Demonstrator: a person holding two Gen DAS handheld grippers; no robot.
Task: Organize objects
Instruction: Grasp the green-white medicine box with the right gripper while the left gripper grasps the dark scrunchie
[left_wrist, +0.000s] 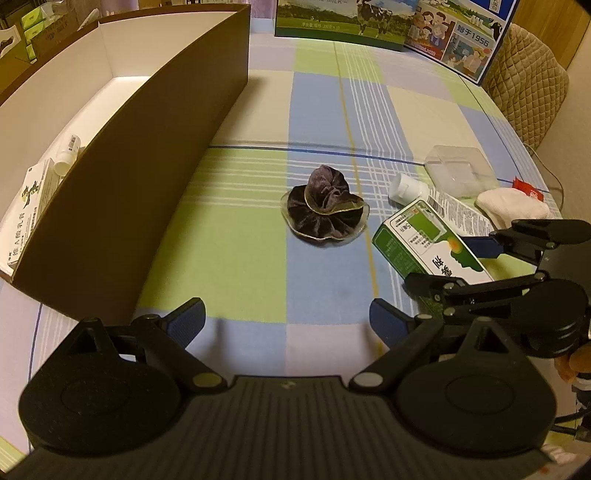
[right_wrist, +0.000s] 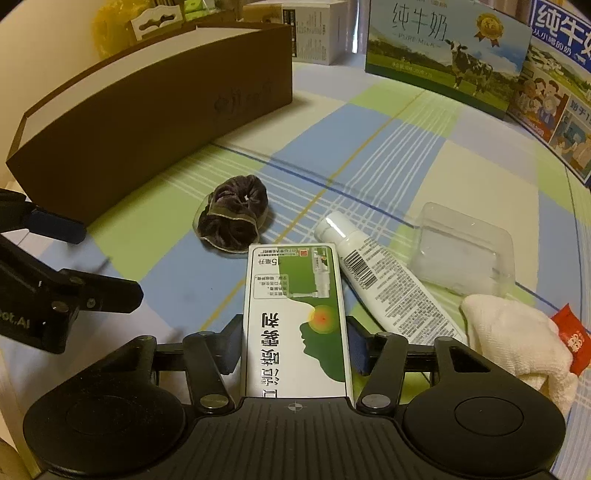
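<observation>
My right gripper (right_wrist: 295, 343) is shut on a green and white medicine carton (right_wrist: 295, 314), its blue pads pressing the two long sides. The left wrist view shows that carton (left_wrist: 424, 240) low over the checked tablecloth, held by the right gripper (left_wrist: 454, 262). A dark velvet scrunchie (left_wrist: 325, 214) lies in the middle of the cloth, just beyond the carton's far end (right_wrist: 232, 218). My left gripper (left_wrist: 288, 317) stands wide open with nothing between its fingers, short of the scrunchie and beside the brown box (left_wrist: 140, 177).
The open brown box holds a small white bottle (left_wrist: 68, 153) and a carton (left_wrist: 29, 206). Right of the held carton lie a white tube (right_wrist: 376, 277), a clear plastic tray (right_wrist: 465, 254), a white cloth (right_wrist: 517, 339) and a red packet (right_wrist: 572, 339). Milk cases (right_wrist: 443, 55) line the back.
</observation>
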